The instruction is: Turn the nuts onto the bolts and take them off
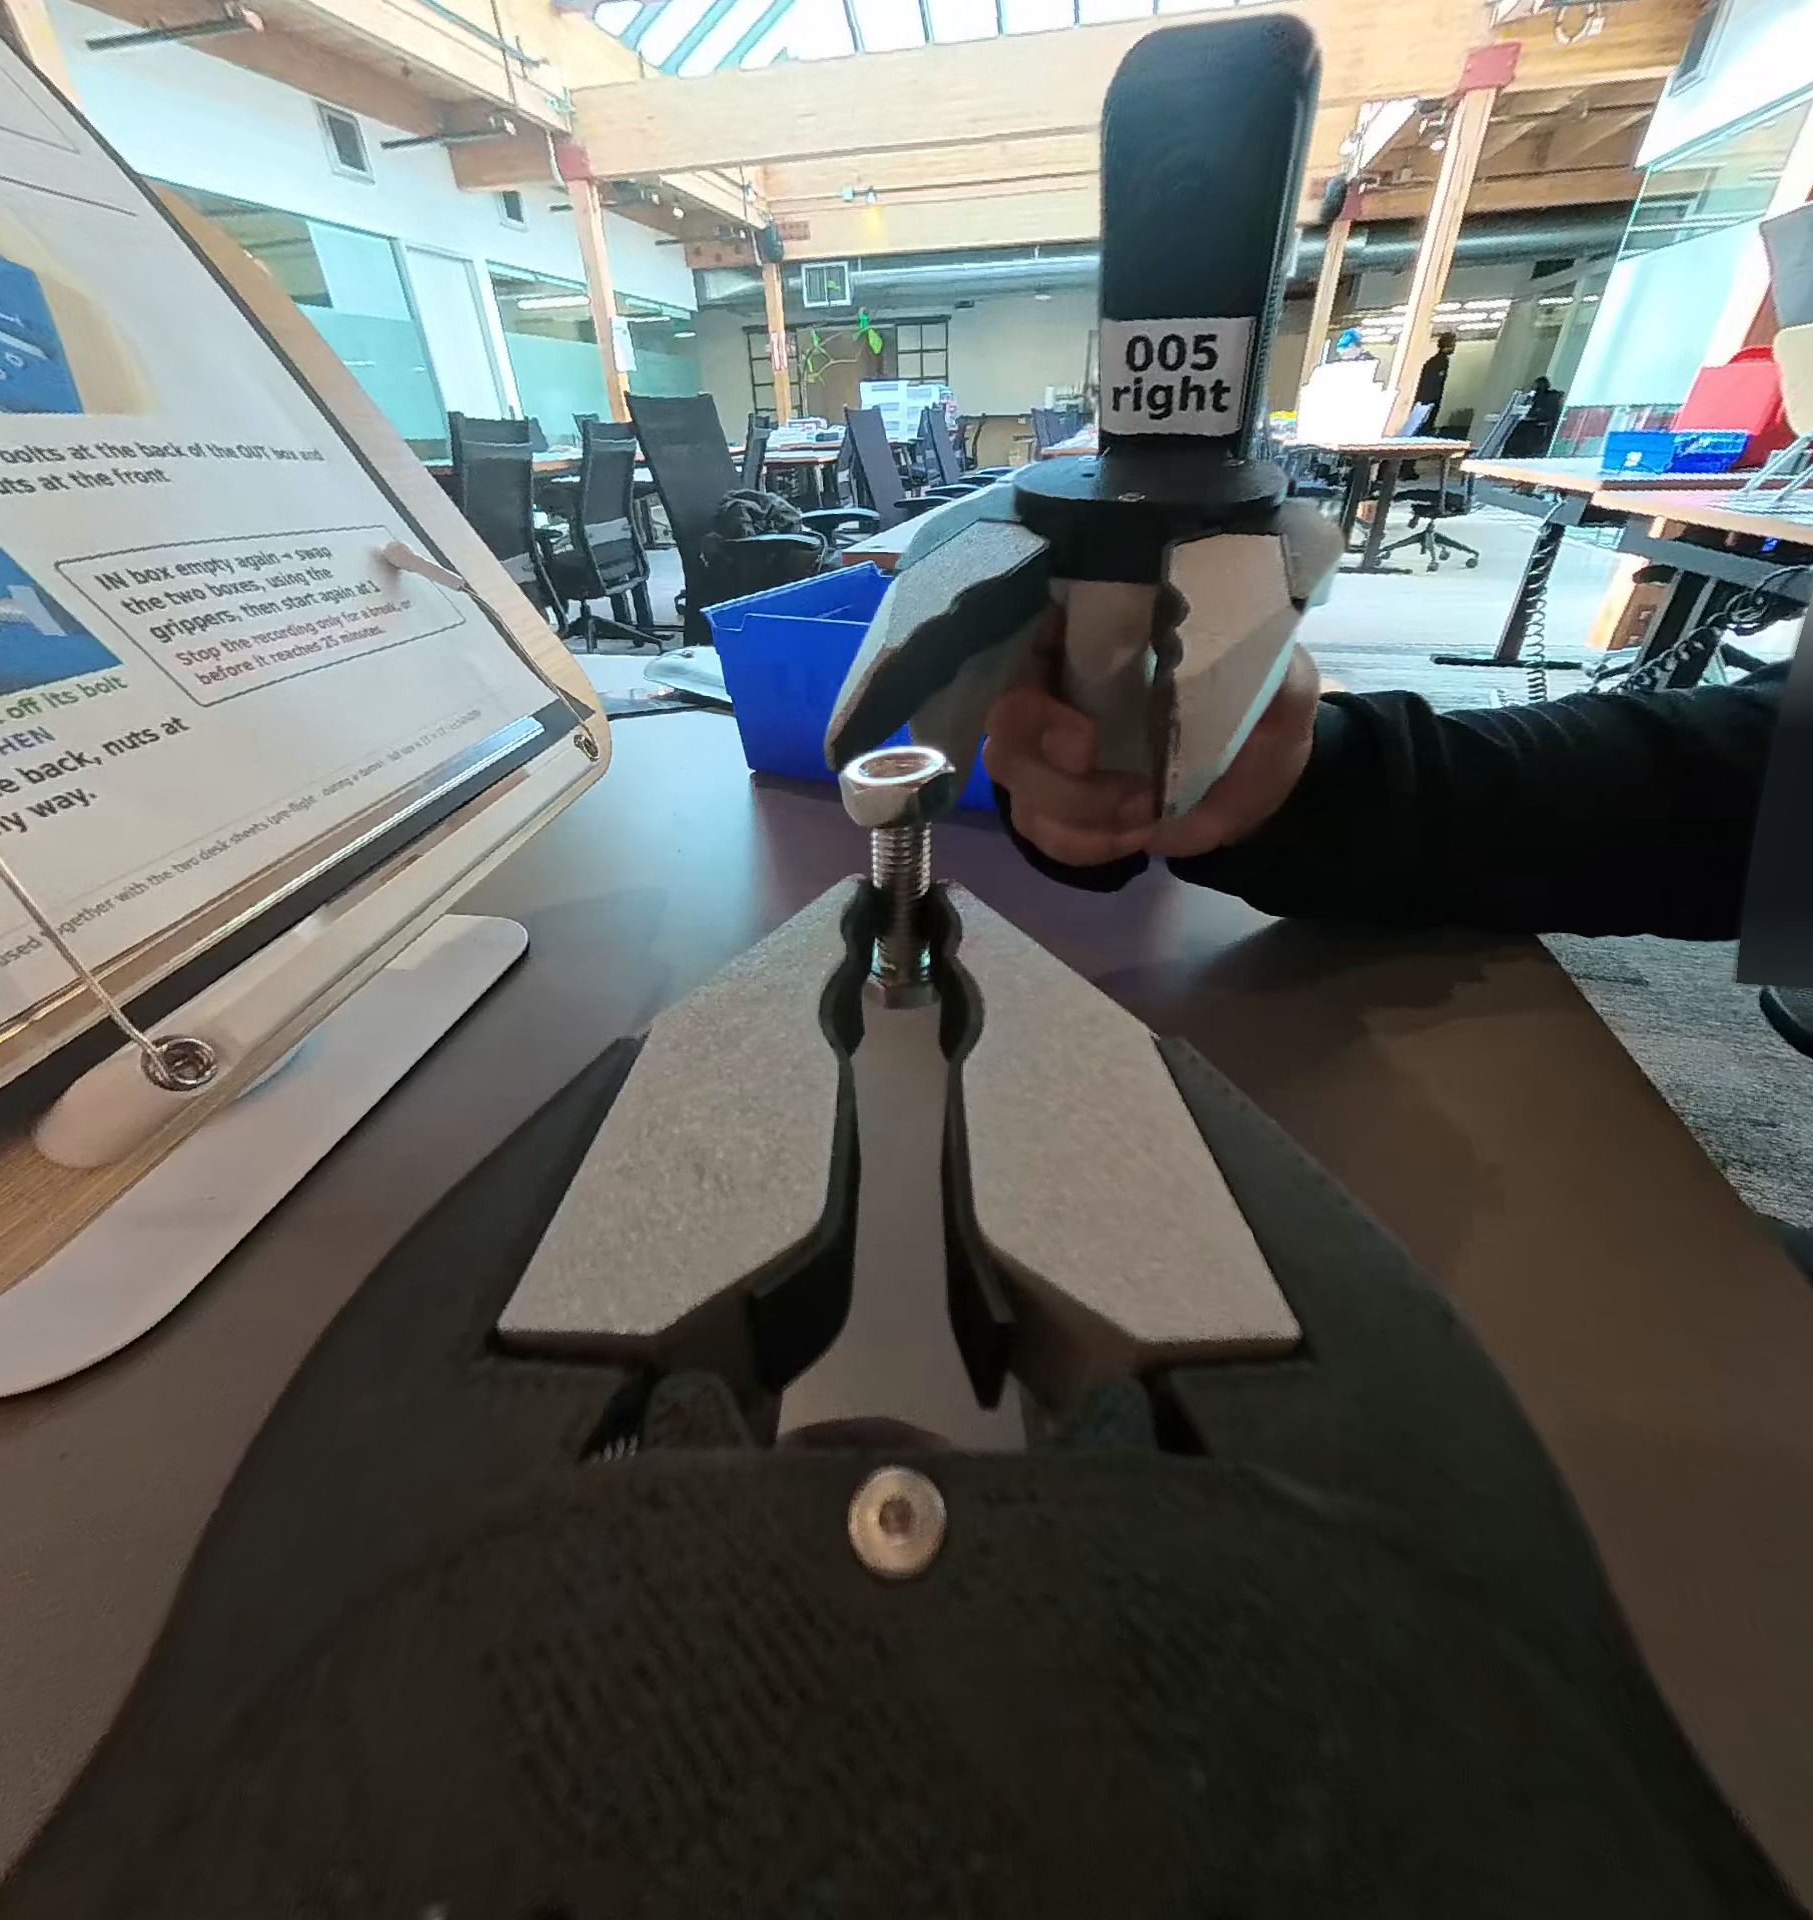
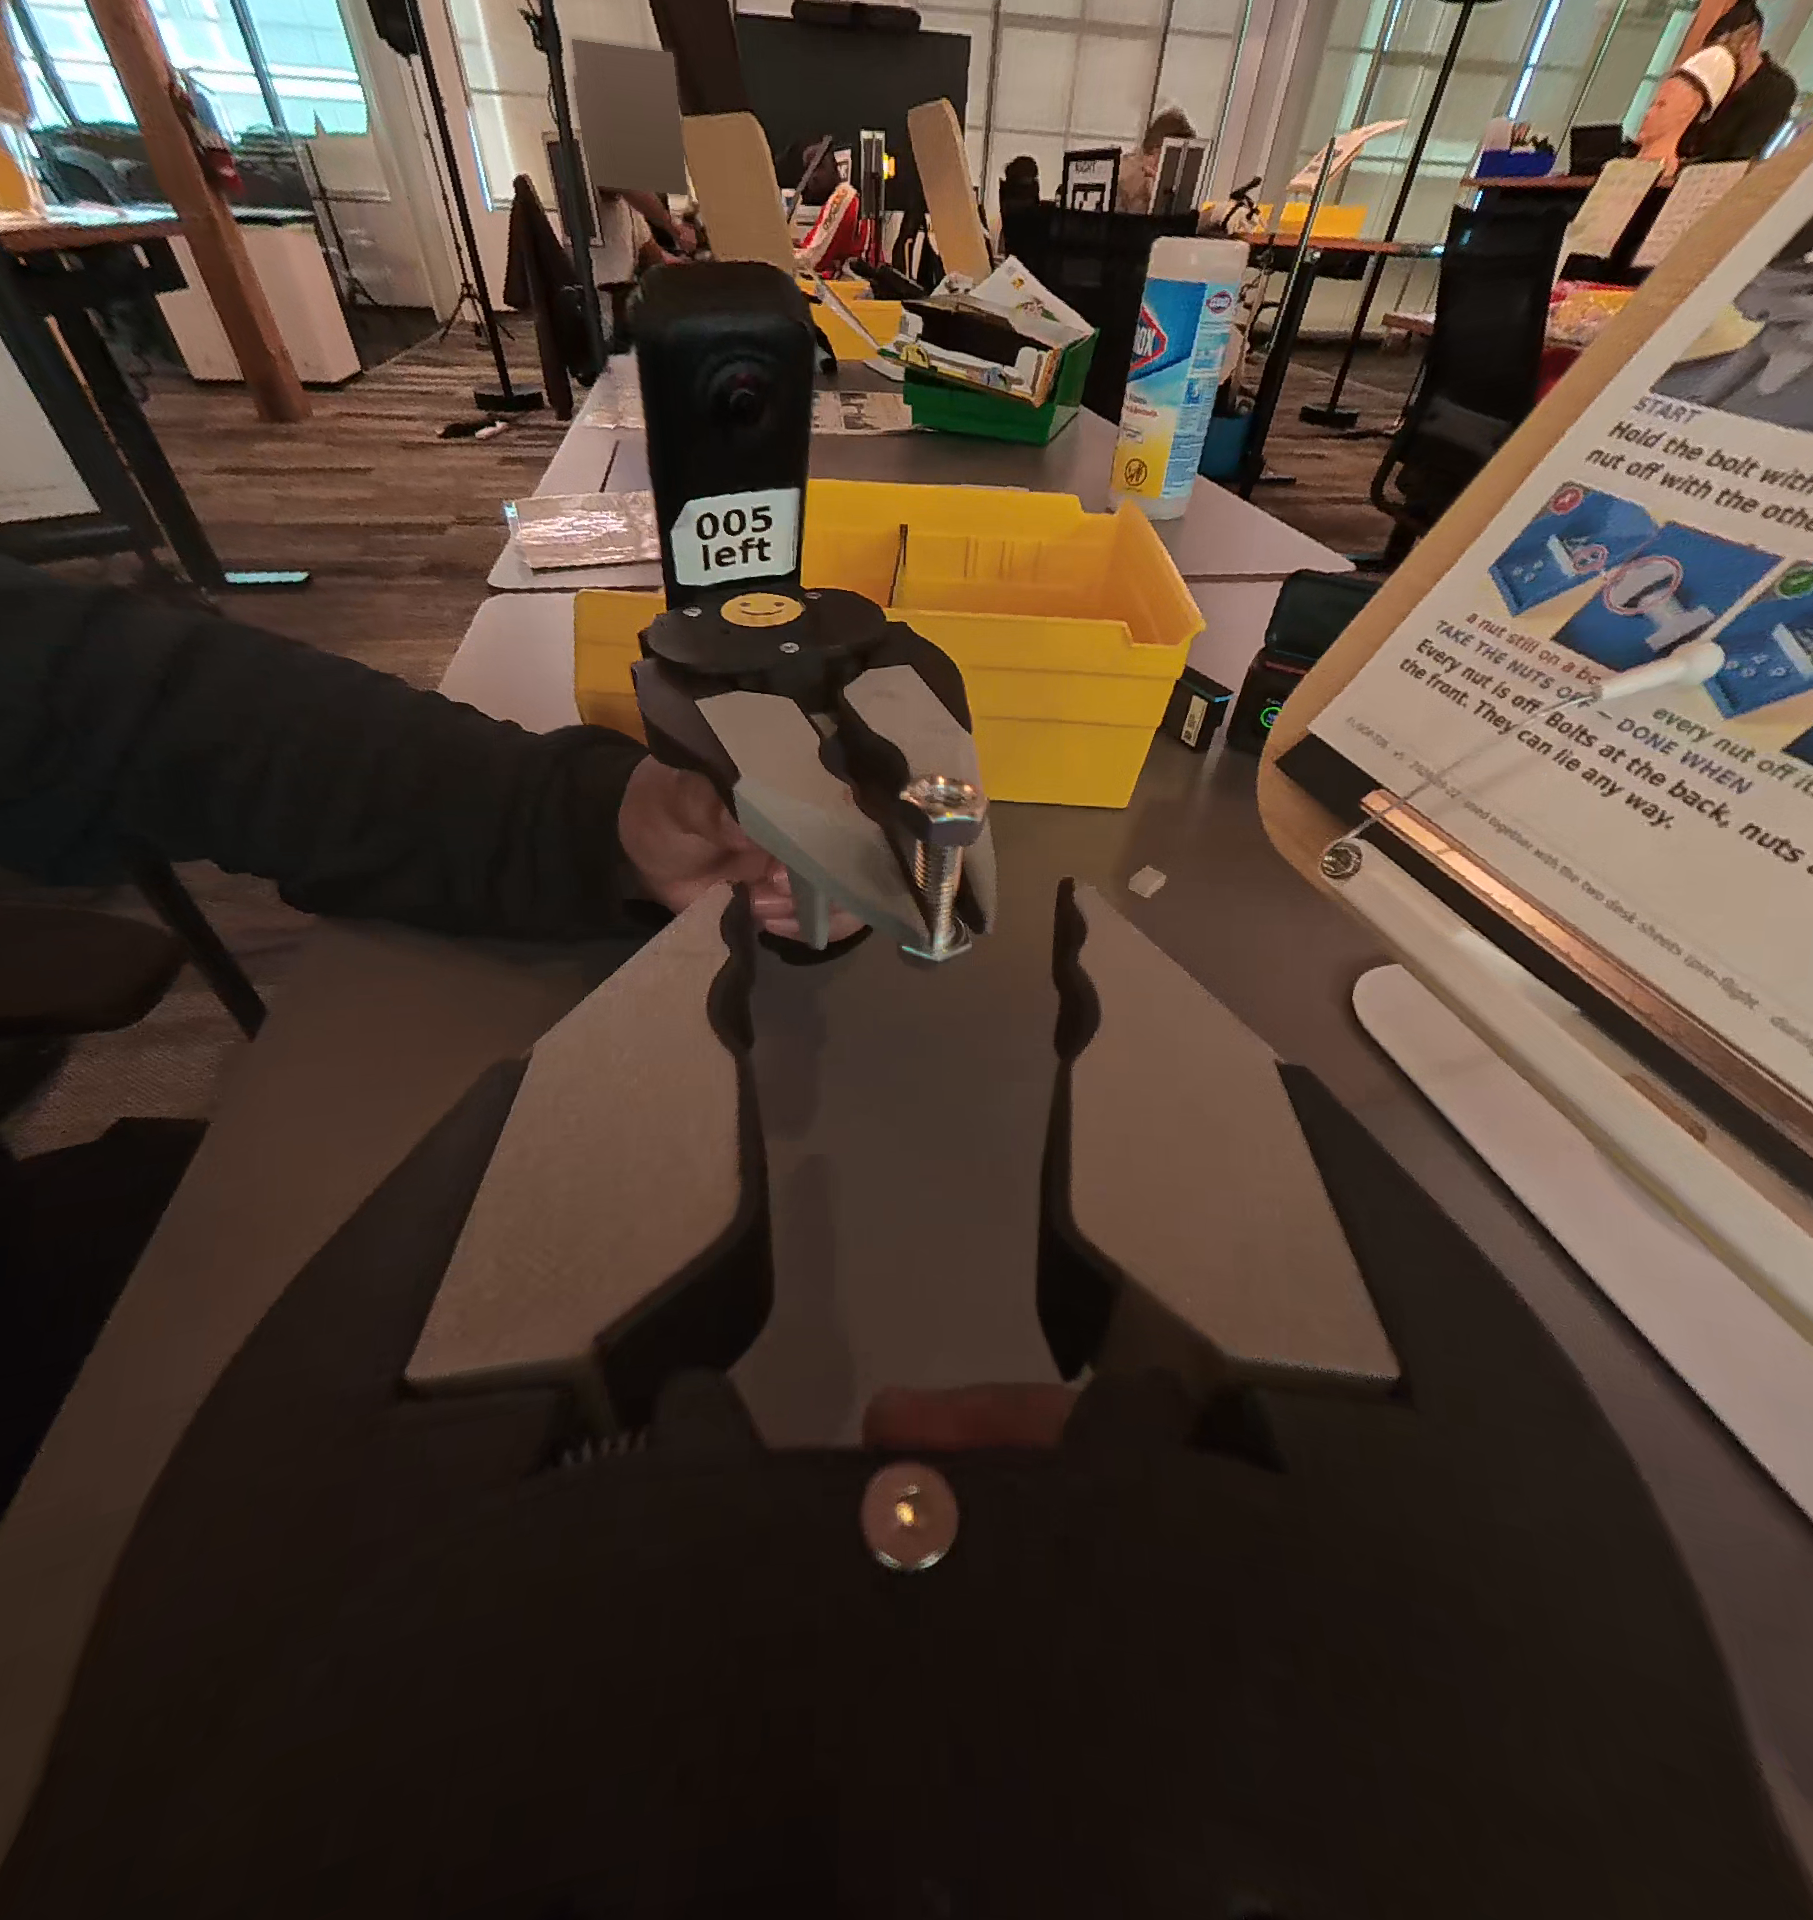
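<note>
L gripper (image 1: 900, 935) pinches upright threaded steel bolt (image 1: 900, 914), hex nut (image 1: 894, 781) atop. R gripper (image 2: 902, 935) spread, empty. Only R view shows yellow bin (image 2: 1037, 665) behind bolt; L view, blue bin (image 1: 788, 675).

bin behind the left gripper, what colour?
Yellow. The bin shows best in the right wrist view, right behind the left gripper.

Bolt (image 1: 900, 914) lower shank: hidden between the left gripper's jaws.
Instruction sheet (image 1: 154, 582): cut off by the picture's left edge.
Yellow bin (image 2: 1037, 665) front: partly hidden behind the left gripper (image 2: 938, 914).
</note>
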Available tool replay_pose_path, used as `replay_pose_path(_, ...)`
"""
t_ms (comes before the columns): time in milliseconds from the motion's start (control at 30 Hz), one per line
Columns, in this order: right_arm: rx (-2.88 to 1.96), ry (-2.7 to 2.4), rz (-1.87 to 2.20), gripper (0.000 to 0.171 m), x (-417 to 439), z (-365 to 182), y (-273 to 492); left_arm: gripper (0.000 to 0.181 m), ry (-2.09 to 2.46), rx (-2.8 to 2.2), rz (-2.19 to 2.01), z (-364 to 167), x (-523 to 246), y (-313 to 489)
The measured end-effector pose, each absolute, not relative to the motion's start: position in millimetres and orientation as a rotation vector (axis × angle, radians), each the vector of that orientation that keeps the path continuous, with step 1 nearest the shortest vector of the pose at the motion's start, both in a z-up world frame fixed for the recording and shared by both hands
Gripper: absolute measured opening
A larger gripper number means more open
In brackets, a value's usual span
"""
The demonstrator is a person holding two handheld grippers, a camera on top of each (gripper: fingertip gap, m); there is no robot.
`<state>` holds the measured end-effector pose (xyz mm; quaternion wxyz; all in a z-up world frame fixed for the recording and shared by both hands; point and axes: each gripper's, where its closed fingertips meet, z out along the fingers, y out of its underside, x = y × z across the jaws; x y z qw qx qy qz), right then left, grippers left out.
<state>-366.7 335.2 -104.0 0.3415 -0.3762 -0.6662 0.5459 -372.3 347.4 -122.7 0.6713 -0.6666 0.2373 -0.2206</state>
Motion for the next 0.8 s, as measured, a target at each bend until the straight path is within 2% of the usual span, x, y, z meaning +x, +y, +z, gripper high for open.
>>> replay_pose_path(800, -0.966, -1.743, 1.435, 0.054, -370, -106, 321, 0.007, 0.526, -1.524, -0.506, -126, -368, 350)
